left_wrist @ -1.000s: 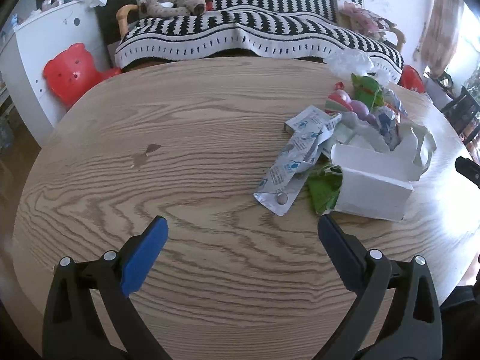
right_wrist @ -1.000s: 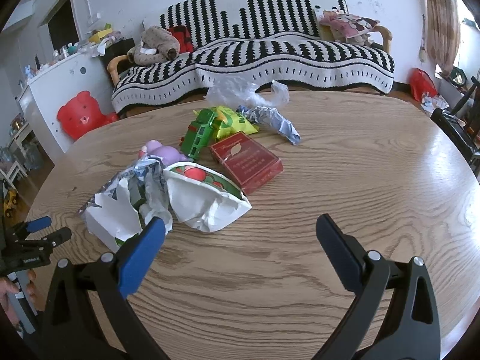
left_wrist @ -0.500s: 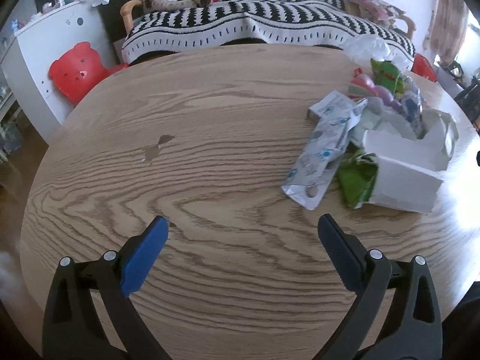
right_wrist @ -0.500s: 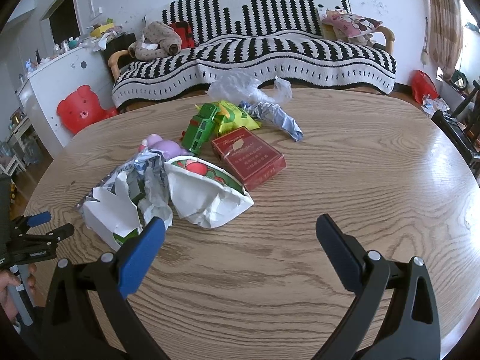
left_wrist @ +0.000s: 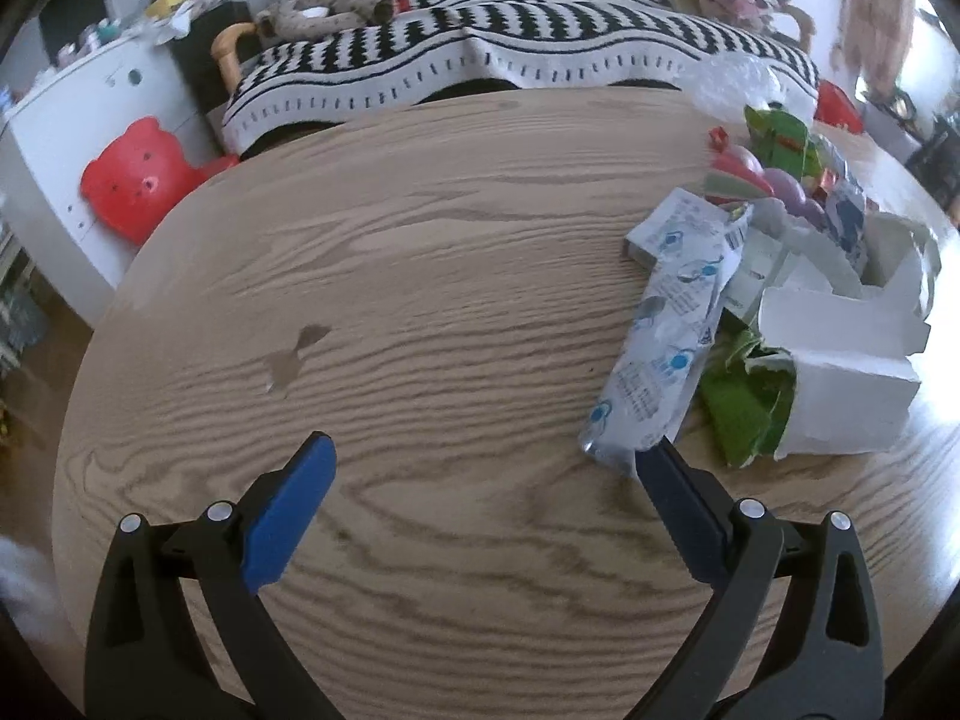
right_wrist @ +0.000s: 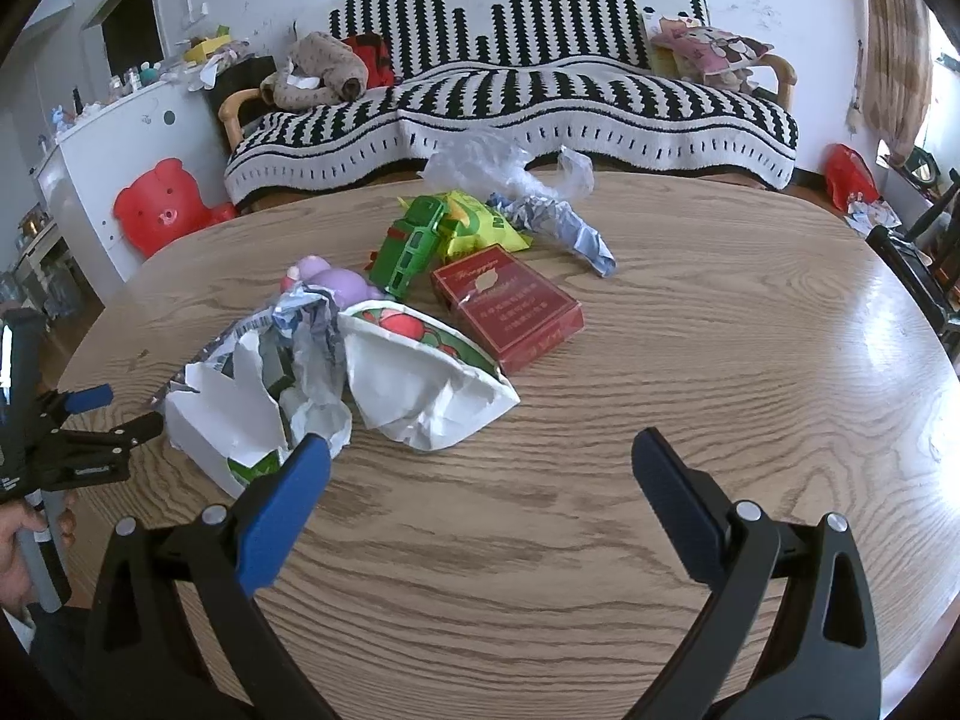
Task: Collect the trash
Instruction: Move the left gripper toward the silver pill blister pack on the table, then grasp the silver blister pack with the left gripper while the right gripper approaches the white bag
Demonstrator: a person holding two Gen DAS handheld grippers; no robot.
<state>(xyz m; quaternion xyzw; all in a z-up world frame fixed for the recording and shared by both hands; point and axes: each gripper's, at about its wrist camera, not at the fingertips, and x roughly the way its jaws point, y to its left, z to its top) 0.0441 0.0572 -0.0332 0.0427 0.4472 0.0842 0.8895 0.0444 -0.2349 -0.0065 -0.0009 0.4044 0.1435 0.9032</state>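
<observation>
Hovering wide open over bare wood, the left hand-held gripper [left_wrist: 483, 468] nears the trash pile [left_wrist: 774, 300]; the right hand-held gripper [right_wrist: 480, 462], also open, faces the surface [right_wrist: 750, 324] toward its far edge.

A round wooden table [right_wrist: 750, 360] carries a heap of trash. In it lie a red box [right_wrist: 510, 306], a torn white carton [right_wrist: 228, 414], a green toy truck [right_wrist: 405, 249] and a clear plastic bag [right_wrist: 486, 165].

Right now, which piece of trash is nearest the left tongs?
The long silver-blue foil wrapper: its lower end lies right at the left tongs' right fingertip. The torn white box and green wrapper sit further right.
</observation>
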